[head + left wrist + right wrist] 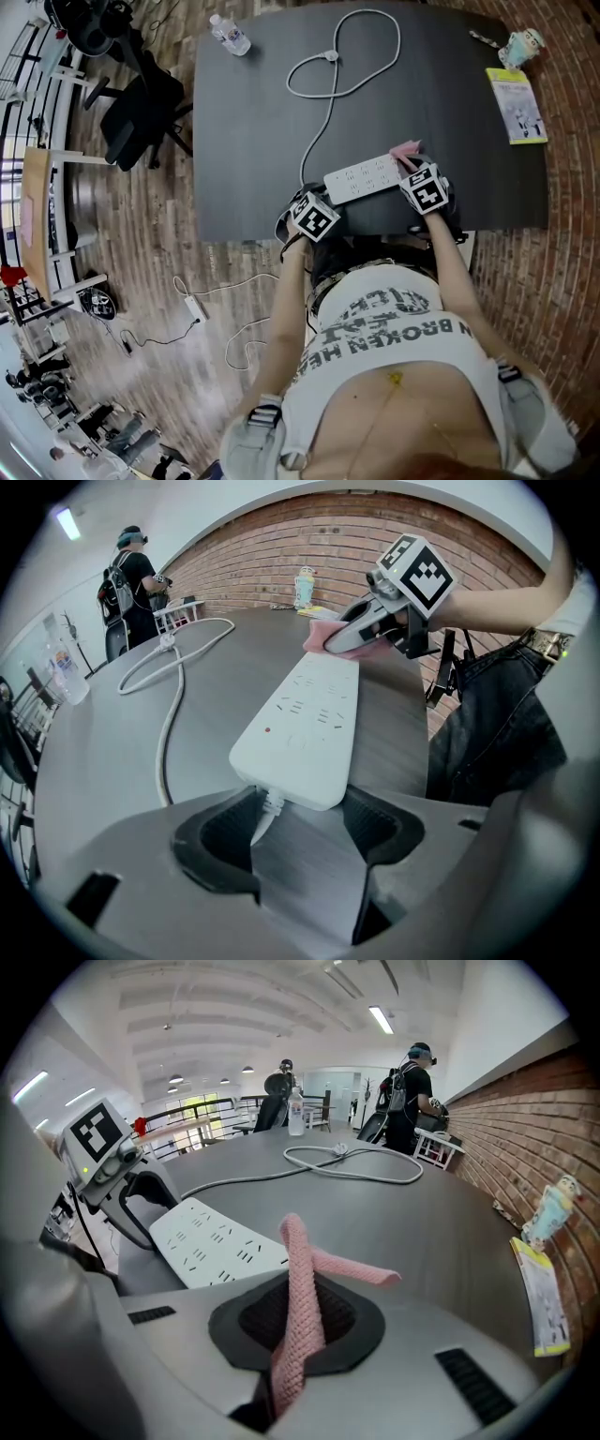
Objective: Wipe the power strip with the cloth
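Pink cloth [300,1269] clamped in right gripper [300,1324], left gripper [298,810] clasping power strip [302,719].

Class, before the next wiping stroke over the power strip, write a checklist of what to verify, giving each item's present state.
1. Cloth held: ok; the right gripper is shut on the pink cloth.
2. Lying flat: ok; the power strip rests flat on the table.
3. Strip steadied: cannot tell; the left gripper has its jaws either side of the strip's cable end, contact unclear.
4. Unplugged: ok; the plug lies on the table.
5. Top face free: ok; the cable loops away from the strip.
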`<action>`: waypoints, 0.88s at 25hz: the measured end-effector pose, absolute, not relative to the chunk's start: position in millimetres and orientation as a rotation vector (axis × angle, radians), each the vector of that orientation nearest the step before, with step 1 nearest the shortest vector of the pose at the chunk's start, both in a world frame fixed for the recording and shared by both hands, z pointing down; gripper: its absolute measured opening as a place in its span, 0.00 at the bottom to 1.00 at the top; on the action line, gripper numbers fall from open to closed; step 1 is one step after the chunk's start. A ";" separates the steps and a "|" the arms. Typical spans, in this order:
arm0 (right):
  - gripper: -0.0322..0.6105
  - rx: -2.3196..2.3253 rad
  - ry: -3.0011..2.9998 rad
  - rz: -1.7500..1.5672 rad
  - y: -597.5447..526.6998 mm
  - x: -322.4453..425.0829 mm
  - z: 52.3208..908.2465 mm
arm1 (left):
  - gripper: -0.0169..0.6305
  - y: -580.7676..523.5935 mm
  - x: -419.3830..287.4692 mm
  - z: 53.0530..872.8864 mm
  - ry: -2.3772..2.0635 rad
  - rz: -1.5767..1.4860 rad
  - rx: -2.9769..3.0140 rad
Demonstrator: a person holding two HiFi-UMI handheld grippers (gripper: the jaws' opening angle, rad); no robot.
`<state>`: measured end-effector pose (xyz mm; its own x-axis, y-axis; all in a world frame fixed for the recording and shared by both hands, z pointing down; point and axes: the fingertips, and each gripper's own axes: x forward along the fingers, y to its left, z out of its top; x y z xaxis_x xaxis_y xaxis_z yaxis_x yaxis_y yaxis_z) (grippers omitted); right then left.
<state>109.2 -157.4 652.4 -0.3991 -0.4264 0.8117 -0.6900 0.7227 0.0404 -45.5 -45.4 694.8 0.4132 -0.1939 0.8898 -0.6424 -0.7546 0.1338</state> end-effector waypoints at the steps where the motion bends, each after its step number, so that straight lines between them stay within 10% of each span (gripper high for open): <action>1: 0.08 0.845 -2.050 0.381 -157.6 109.1 652.3 | 0.45 -45.6 -45.4 694.6 -0.711 1.304 2.214; 22: 0.08 0.308 -2.403 0.380 -80.6 -20.4 611.6 | 0.45 -45.6 -44.9 695.4 -0.712 1.302 2.216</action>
<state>-20.4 -80.6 611.6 -0.7437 -0.1198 0.6577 -0.3170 0.9294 -0.1892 -44.9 -45.6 695.4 0.4149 -0.1959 0.8885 -0.6420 -0.7550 0.1334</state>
